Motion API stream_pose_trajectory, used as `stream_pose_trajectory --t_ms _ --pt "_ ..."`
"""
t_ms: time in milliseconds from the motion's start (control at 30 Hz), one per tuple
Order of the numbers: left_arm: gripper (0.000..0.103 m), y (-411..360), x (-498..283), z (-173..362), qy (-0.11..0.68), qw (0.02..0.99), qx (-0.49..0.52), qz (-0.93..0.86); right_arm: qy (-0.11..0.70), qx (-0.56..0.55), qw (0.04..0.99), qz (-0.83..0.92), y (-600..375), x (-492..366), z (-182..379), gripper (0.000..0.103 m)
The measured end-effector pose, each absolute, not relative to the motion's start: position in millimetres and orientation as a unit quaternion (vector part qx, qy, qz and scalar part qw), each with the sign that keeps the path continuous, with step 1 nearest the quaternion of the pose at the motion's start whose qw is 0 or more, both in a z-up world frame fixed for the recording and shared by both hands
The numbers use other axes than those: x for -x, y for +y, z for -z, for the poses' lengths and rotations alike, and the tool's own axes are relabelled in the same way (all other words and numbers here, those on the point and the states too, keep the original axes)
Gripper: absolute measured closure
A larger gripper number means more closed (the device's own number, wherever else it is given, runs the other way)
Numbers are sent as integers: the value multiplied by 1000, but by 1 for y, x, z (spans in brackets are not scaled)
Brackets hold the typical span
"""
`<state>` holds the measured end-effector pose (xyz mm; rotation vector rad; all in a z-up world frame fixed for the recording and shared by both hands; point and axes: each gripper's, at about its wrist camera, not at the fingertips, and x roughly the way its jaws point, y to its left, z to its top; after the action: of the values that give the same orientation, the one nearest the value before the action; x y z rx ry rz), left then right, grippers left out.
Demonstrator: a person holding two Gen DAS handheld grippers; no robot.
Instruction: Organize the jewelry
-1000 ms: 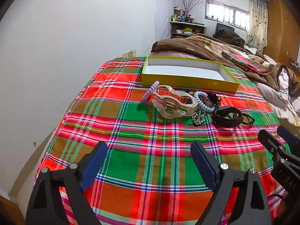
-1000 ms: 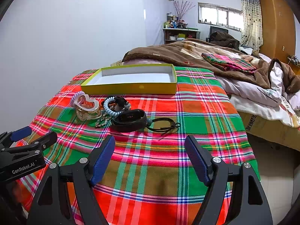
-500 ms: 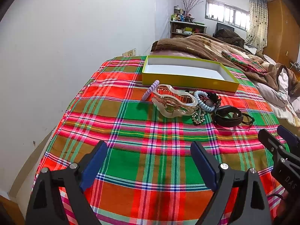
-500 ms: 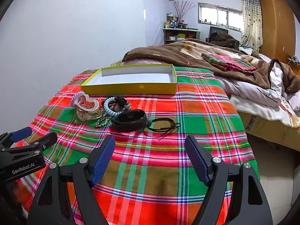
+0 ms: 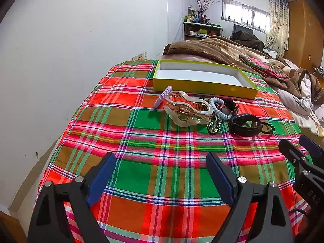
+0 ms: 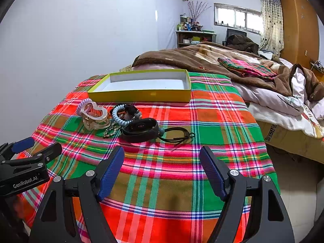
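Both tools, left point(image 5: 160, 162) and right point(image 6: 162, 156), still wide open, empty, unmoved short of the jewelry pile point(image 6: 121, 119).

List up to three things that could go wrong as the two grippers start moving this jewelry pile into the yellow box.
1. The pieces lie bunched and touching: lifting the pale blue coil tie may drag the small green earrings along.
2. The thin black cord trails from the black band; it could snag or swing when lifted.
3. The clear hair claw is bulky and curved, so open fingers might slip off it before reaching the yellow box.
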<state>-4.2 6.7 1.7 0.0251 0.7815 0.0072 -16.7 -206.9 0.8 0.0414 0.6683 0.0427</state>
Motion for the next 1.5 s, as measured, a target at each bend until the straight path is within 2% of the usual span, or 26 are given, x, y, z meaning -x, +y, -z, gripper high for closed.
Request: stream_pose_trajectory --t_ms 1133,1500 --pt "11 9 -6 1 396 918 -9 0 339 -21 940 -17 -209 5 1 26" --pt "11 21 -29 -2 414 907 21 74 354 -45 934 13 -236 -21 2 26"
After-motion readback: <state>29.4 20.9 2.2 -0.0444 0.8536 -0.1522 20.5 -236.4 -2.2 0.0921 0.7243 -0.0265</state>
